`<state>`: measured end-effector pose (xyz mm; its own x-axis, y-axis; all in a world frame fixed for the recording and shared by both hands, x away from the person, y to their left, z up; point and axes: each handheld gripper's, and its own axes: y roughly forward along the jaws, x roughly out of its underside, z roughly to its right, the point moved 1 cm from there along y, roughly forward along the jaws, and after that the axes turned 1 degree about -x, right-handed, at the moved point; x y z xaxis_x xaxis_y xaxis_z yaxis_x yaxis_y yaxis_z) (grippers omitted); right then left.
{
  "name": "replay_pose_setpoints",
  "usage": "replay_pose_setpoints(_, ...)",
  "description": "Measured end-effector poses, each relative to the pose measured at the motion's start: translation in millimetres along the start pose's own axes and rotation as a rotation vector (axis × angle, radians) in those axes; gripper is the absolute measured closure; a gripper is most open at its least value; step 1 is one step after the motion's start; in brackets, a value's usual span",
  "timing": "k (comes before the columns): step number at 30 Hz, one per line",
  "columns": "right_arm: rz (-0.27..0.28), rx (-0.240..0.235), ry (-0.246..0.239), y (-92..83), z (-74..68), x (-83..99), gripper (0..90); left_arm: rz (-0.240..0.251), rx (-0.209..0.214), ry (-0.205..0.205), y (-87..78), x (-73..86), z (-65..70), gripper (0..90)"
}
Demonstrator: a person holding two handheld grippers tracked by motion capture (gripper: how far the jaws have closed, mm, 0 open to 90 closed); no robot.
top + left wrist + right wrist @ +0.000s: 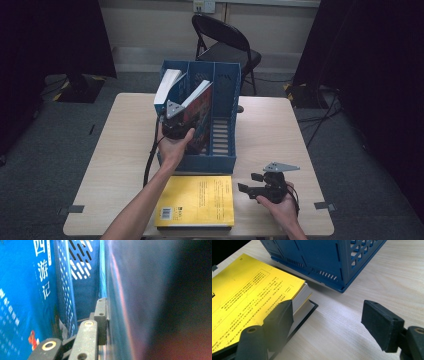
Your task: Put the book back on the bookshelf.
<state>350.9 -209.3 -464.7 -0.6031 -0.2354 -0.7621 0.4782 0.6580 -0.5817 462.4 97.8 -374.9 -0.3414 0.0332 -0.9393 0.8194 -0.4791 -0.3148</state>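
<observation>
- Book (199, 112) with the red-and-blue cover stands tilted in the middle slot of the blue file rack (225, 125), which sits at the centre of the worktop (280, 135); in the high view the left gripper (172, 125) holds this book by its lower edge. Judging by that, the step in hand is seating the book in the slot; a white-paged book (166, 85) leans in the slot toward the worktop's left edge.
- Next move, as I judge it: ease the book down until it rests on the rack floor, then let go (the slot is narrow, so the jaws must back out straight).
- Left gripper view: a glossy dark cover (130, 302) lies flat against the black pad (102, 320); the jaws look clamped on the book. A perforated plastic divider (63, 297) and a blue cover with white characters (25, 302) stand close beside.
- Right gripper view: jaws wide apart with nothing between them, hovering near the worktop's near edge. One pad (280, 317) sits just beside the corner of a thick yellow book (249, 297), matte and lying flat on a thin dark one (308, 311). The slotted base of the rack shows beyond, on pale wood grain.
</observation>
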Motion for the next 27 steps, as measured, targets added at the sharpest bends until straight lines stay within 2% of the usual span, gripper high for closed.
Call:
replay_pose_setpoints(4,-0.006,0.0,0.0,2.2,-0.9,-0.5,24.7,-0.001,0.011,0.007,-3.2,2.3,2.4,72.0)
replay_pose_setpoints(6,-0.006,0.001,-0.003,2.6,-1.8,-0.8,24.7,-0.018,0.027,0.007,-5.4,1.9,2.5,70.6)
replay_pose_setpoints(10,-0.008,-0.001,-0.005,3.3,-2.2,-0.9,24.6,-0.035,0.038,0.037,-10.5,1.5,4.9,68.0)
replay_pose_setpoints(13,-0.011,-0.001,-0.002,3.9,-2.1,-0.8,24.5,-0.048,0.038,0.043,-10.8,0.7,5.1,68.2)
replay_pose_setpoints(15,-0.014,-0.002,-0.004,4.5,-2.4,-0.8,24.5,-0.052,0.044,0.029,-11.2,0.4,4.3,67.1)
replay_pose_setpoints(21,-0.014,-0.003,-0.005,4.1,-2.5,-0.4,24.4,-0.066,0.045,0.036,-12.7,0.6,4.0,65.2)
replay_pose_setpoints(23,-0.014,-0.005,-0.004,3.9,-2.5,-0.3,24.4,-0.067,0.06,0.024,-13.6,0.8,3.8,62.8)
replay_pose_setpoints(25,-0.014,-0.005,-0.006,3.9,-2.8,-0.2,24.4,-0.075,0.065,0.032,-14.8,0.1,3.3,62.9)
replay_pose_setpoints(27,-0.017,-0.004,-0.007,4.4,-2.9,-0.2,24.4,-0.077,0.074,0.017,-16.1,-0.4,2.8,62.8)
